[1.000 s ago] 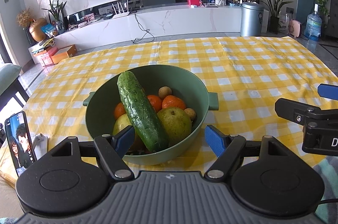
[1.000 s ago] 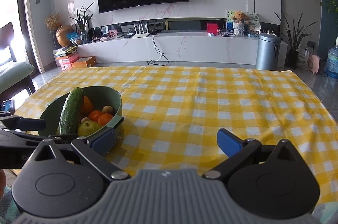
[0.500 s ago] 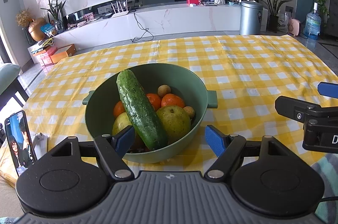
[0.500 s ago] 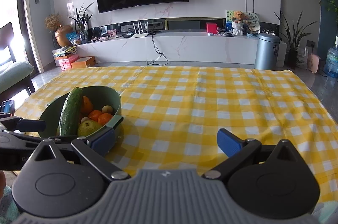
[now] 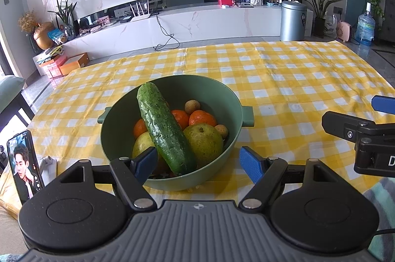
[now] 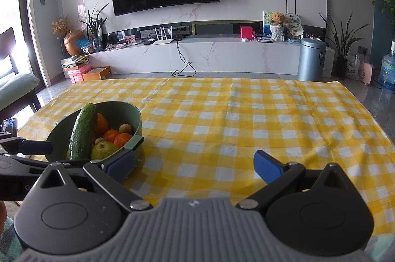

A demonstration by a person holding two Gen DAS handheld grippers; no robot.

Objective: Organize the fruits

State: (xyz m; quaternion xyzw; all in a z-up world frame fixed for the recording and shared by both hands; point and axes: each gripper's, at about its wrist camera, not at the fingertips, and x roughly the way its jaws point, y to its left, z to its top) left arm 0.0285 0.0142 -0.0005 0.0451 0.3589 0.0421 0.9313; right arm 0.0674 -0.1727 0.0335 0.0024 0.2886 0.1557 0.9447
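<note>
While nothing is held, the left gripper [image 5: 197,162] is seen w/ jaws wide, lower centre of frame, its blue pads either side of the green bowl's [image 5: 229,151] near rim. Bowl is set on the yellow-checked desk [image 5: 296,79], centre frame; cucumber [image 5: 165,133] is leaned diagonally over pears [image 5: 205,141], oranges [image 5: 202,117] & small brown fruits. Right gripper [image 6: 195,165] is also spread wide, empty, lower frame, bowl [image 6: 137,130] at its left. Phone [image 5: 23,165] is propped lower left.
</note>
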